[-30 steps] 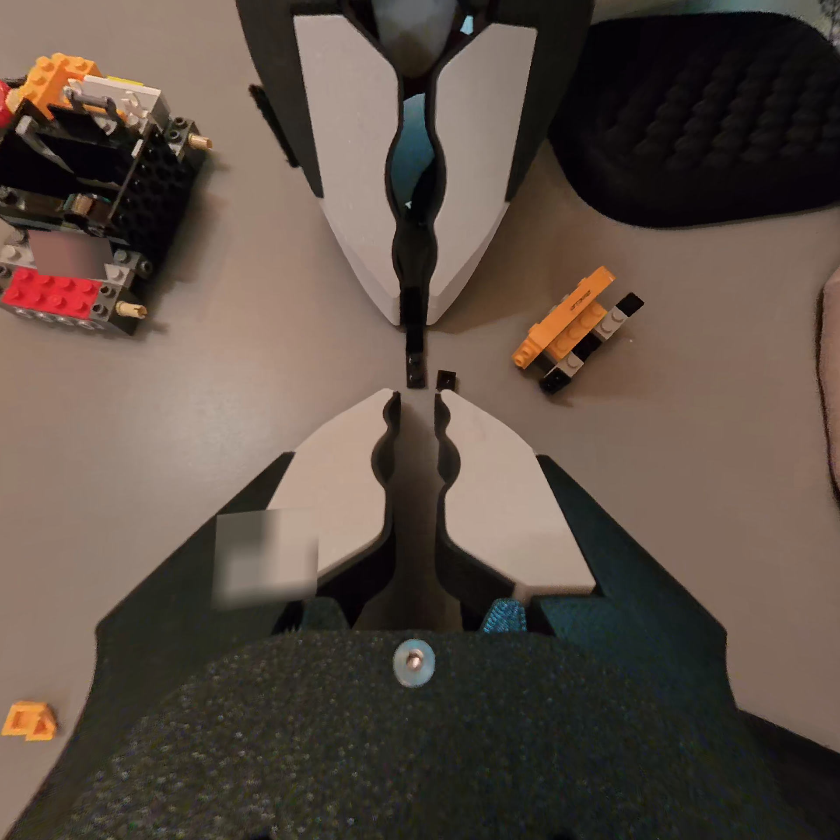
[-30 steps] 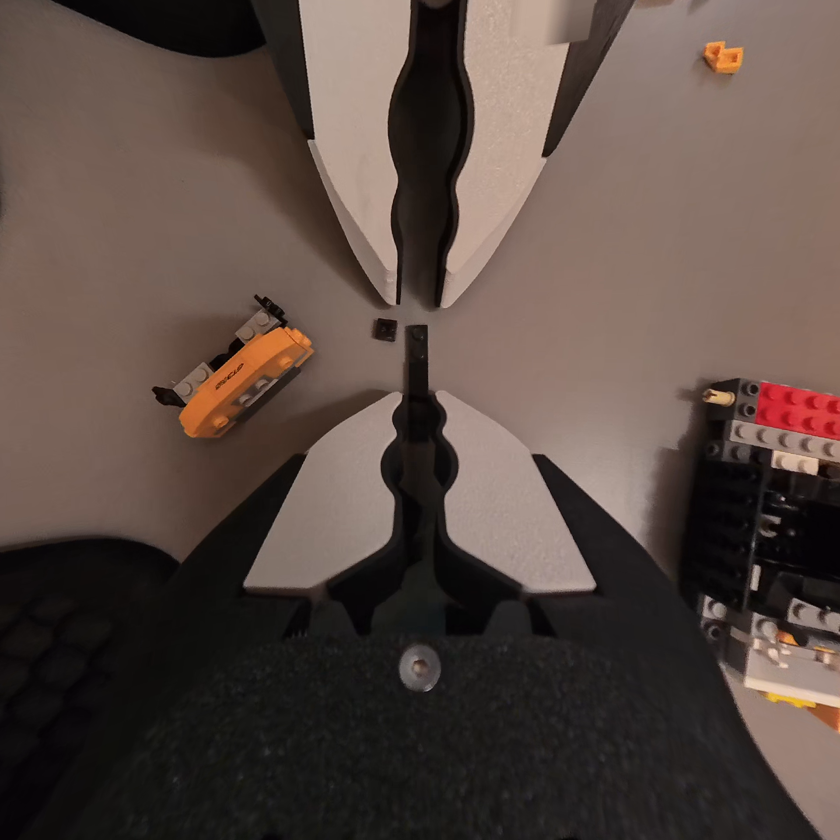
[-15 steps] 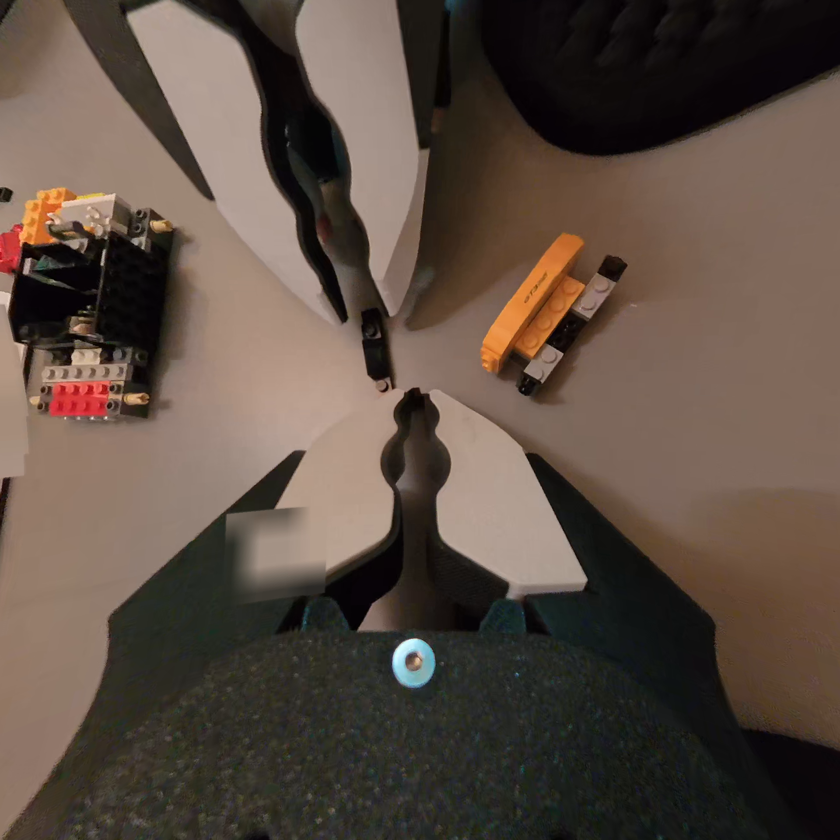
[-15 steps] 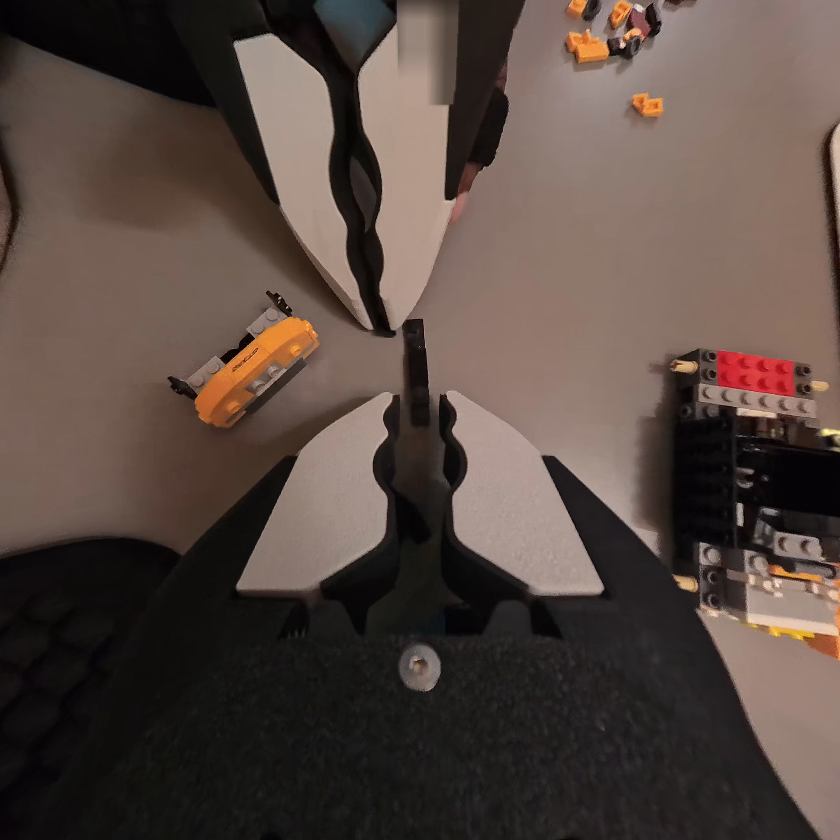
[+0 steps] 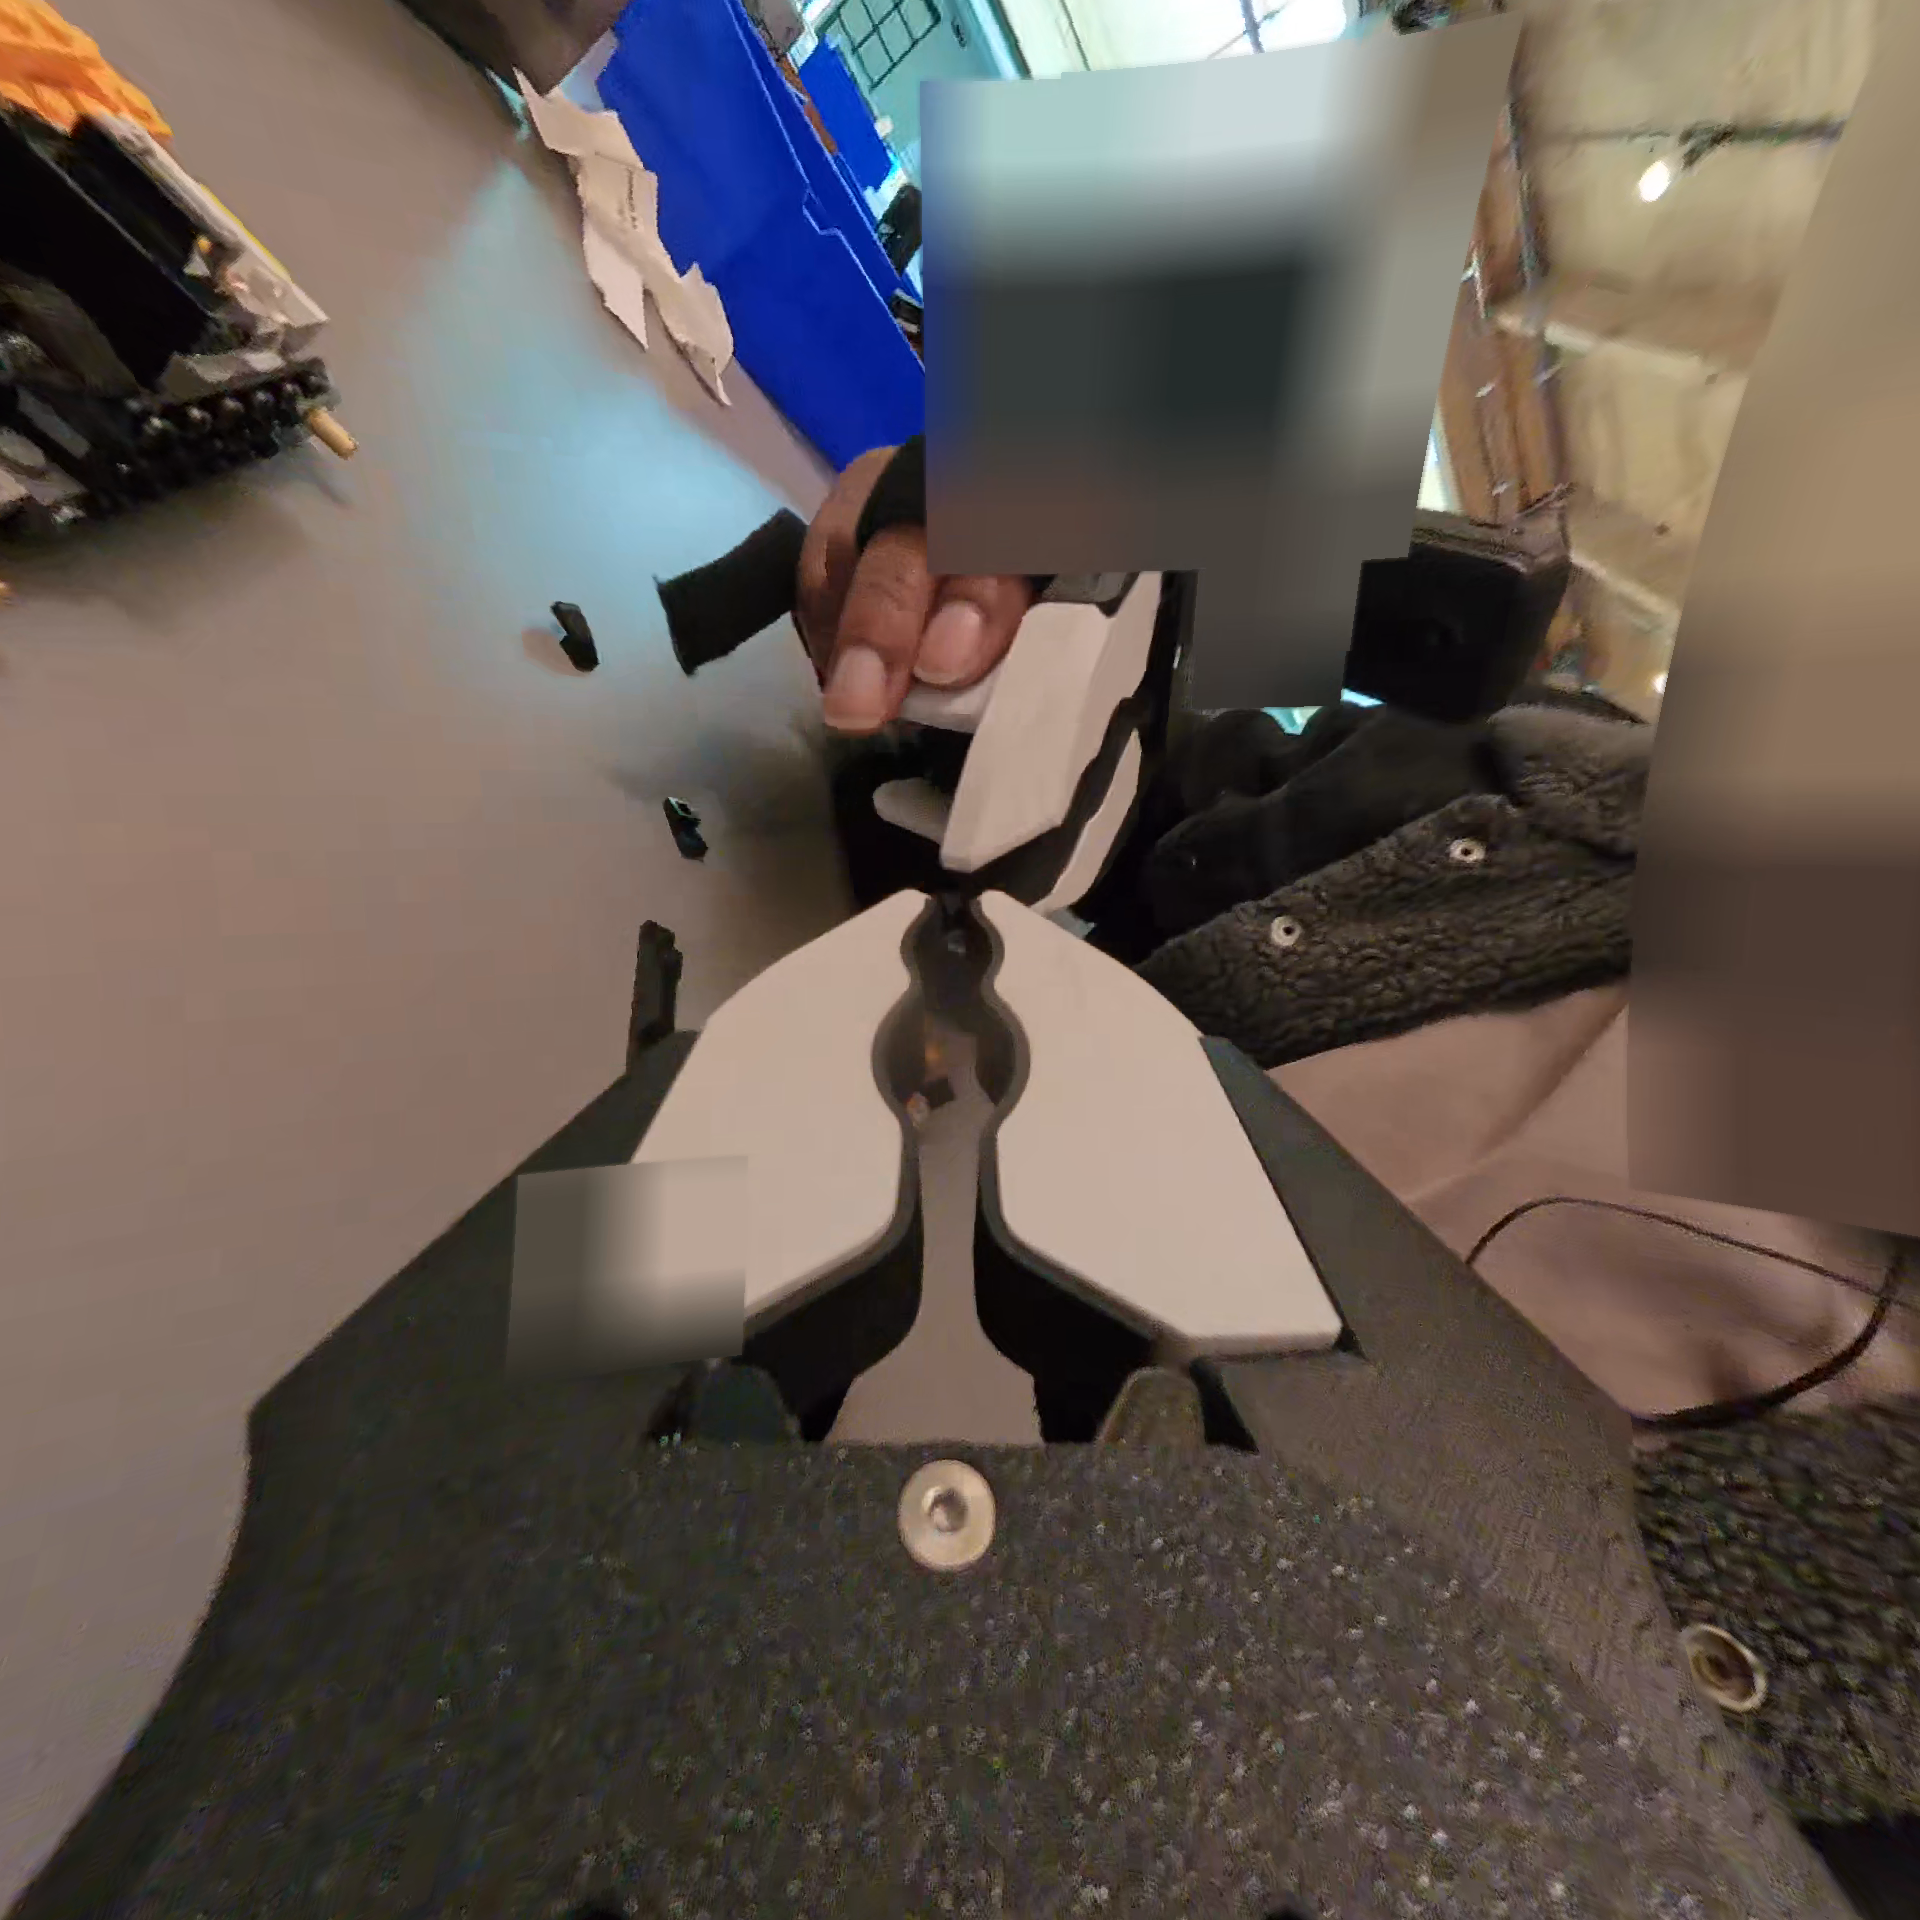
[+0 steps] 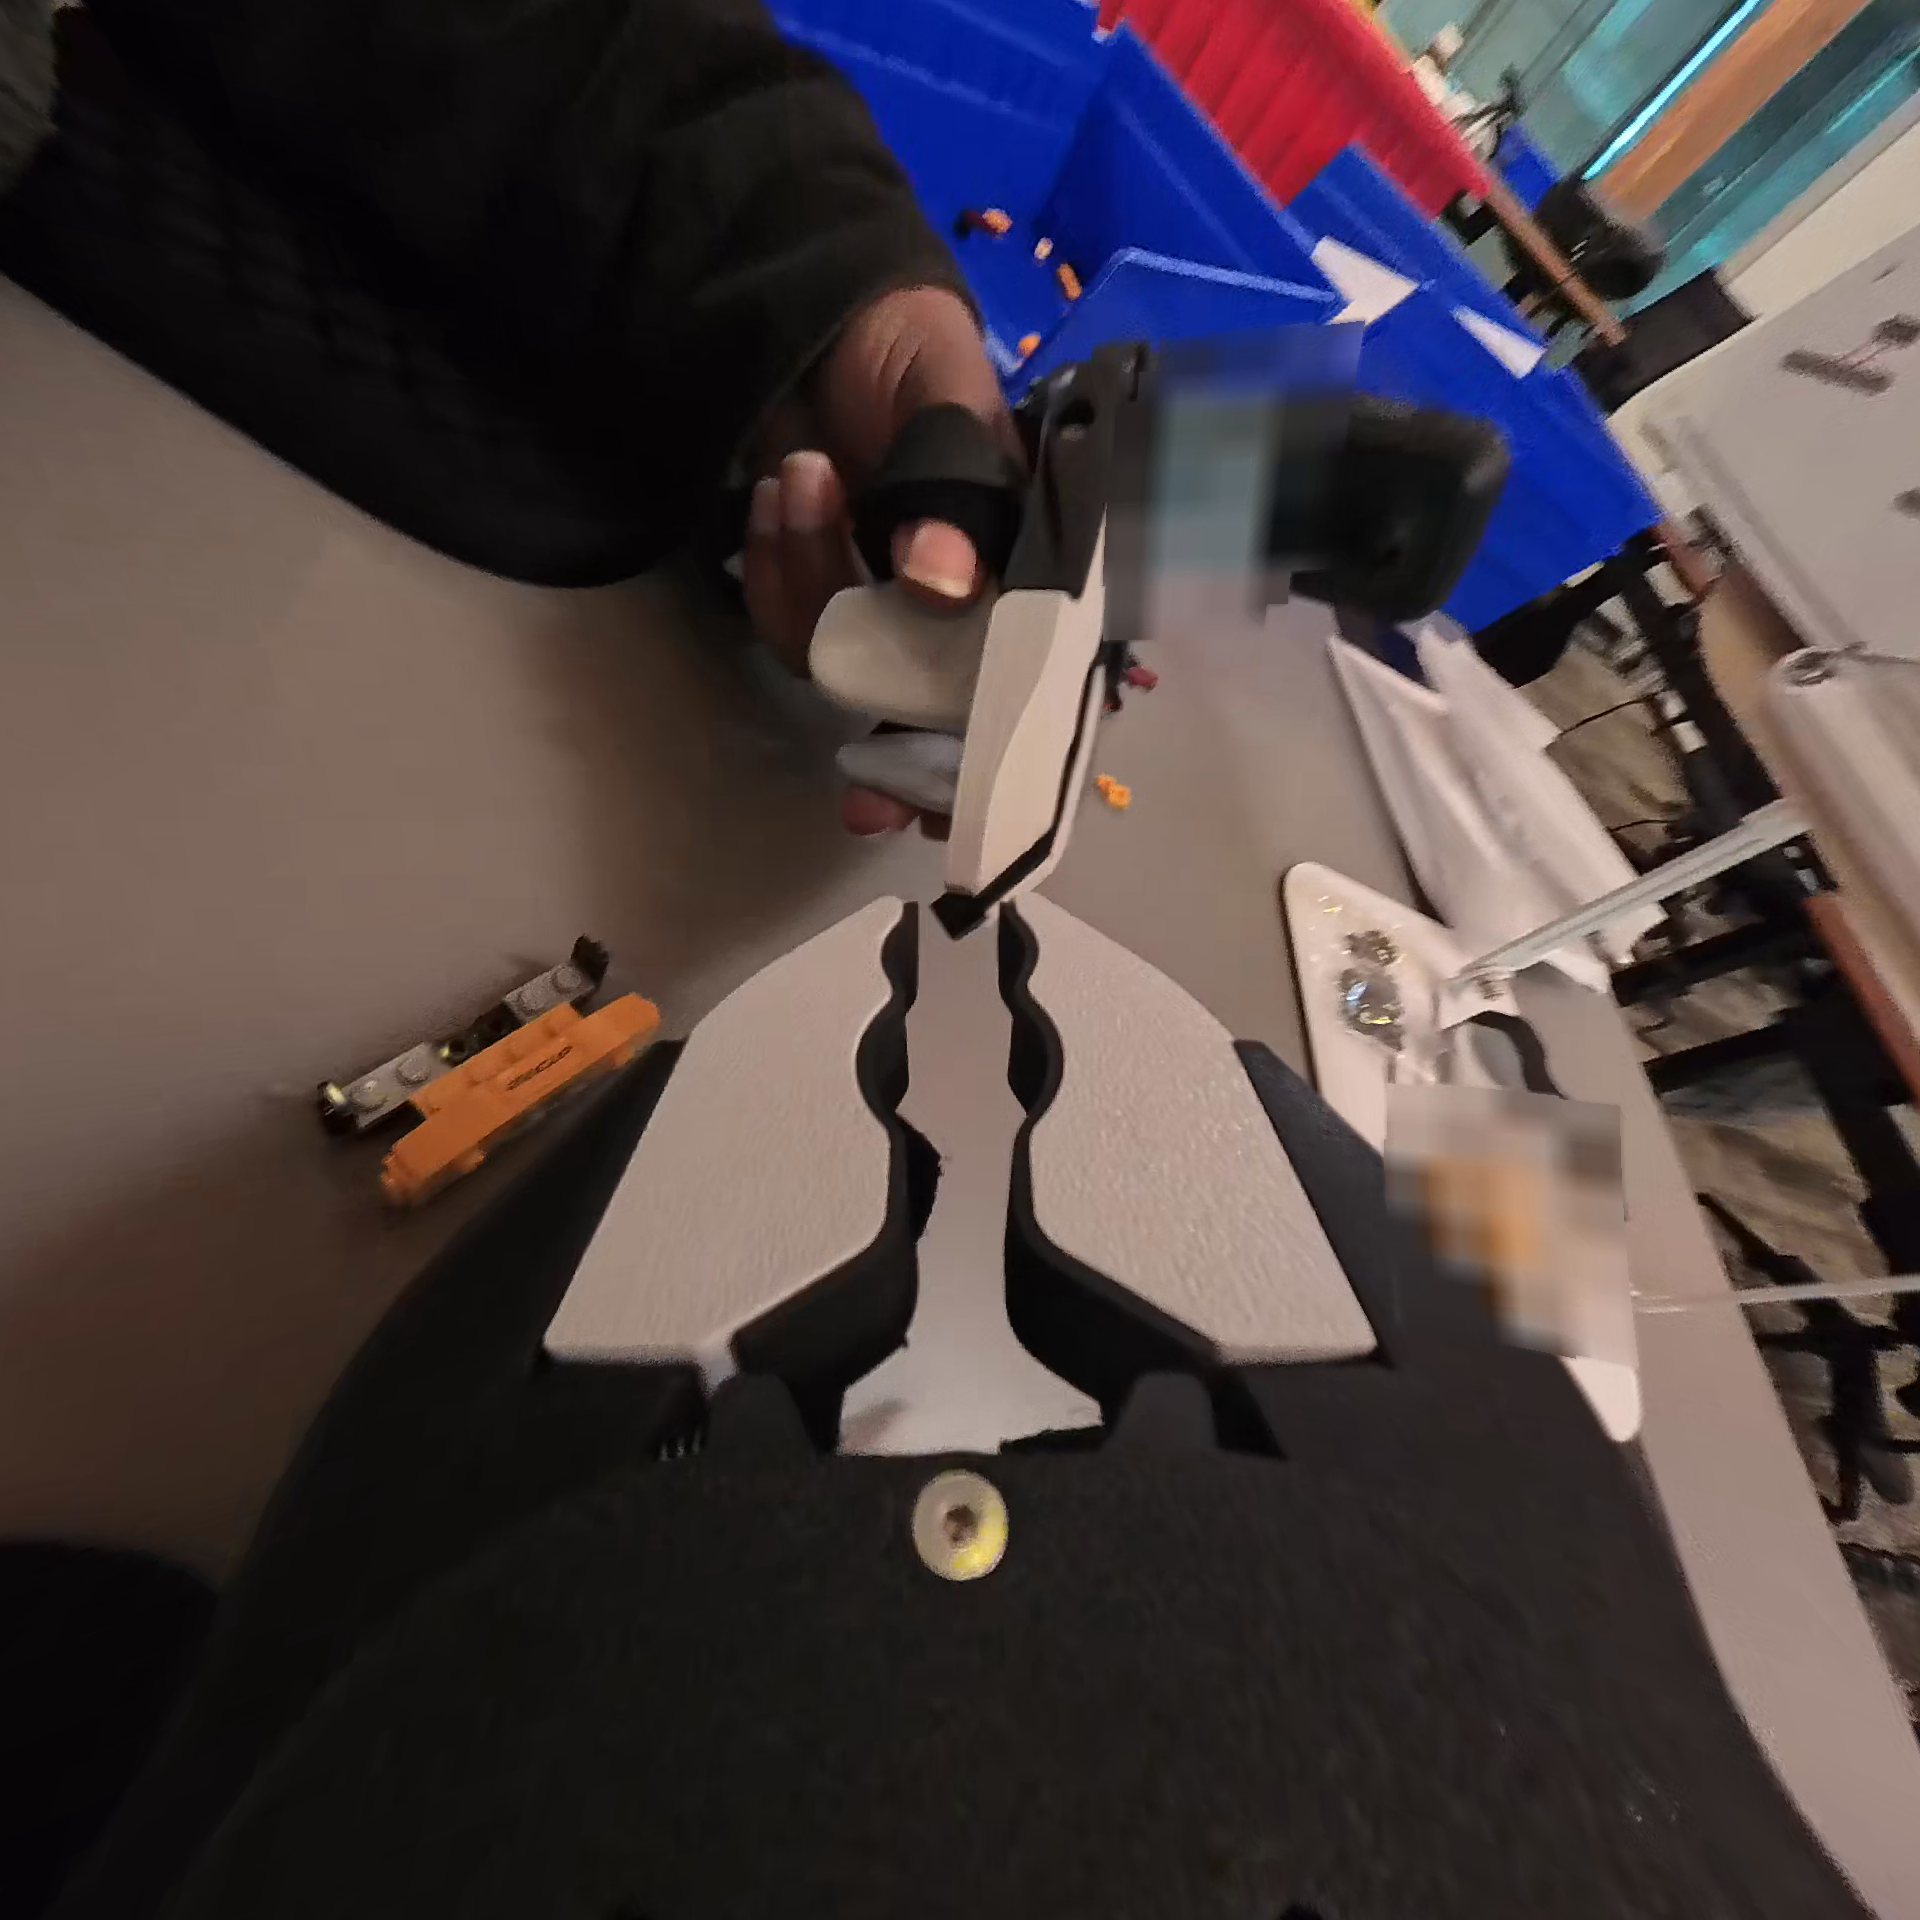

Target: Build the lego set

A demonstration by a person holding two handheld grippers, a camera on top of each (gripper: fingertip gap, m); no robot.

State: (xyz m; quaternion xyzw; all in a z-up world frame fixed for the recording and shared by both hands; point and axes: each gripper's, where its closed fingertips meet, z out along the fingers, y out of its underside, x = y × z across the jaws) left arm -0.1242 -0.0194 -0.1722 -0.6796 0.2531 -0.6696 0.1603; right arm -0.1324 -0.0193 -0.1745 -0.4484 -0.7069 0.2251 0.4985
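My left gripper [image 5: 951,912] is shut, with a small black piece [image 5: 951,928] pinched at its tips, and is held up off the grey table [image 5: 312,1039]. My right gripper [image 6: 958,912] meets it tip to tip. Its jaws stand a narrow gap apart, with the end of a black plate [image 6: 961,916] between the tips. The rest of the plate is hidden. The left gripper also shows in the right wrist view [image 6: 992,883], held by a hand [image 6: 883,499]. An orange and grey sub-assembly [image 6: 499,1070] lies on the table to the left. The large black build [image 5: 135,343] stands at the far left.
Three loose black pieces [image 5: 574,634] [image 5: 684,826] [image 5: 655,982] lie on the table. Blue bins [image 5: 769,239] and torn paper [image 5: 644,239] are at the back. A white tray [image 6: 1320,1039] lies to the right. A small orange piece [image 6: 1114,792] lies beyond. A dark jacket [image 5: 1403,914] is near. Less than 4 cm separates the two grippers' tips.
Both grippers have lifted off the table and tilted up to face each other. The left one has shut on the small black piece and carried it to the right gripper's tips.
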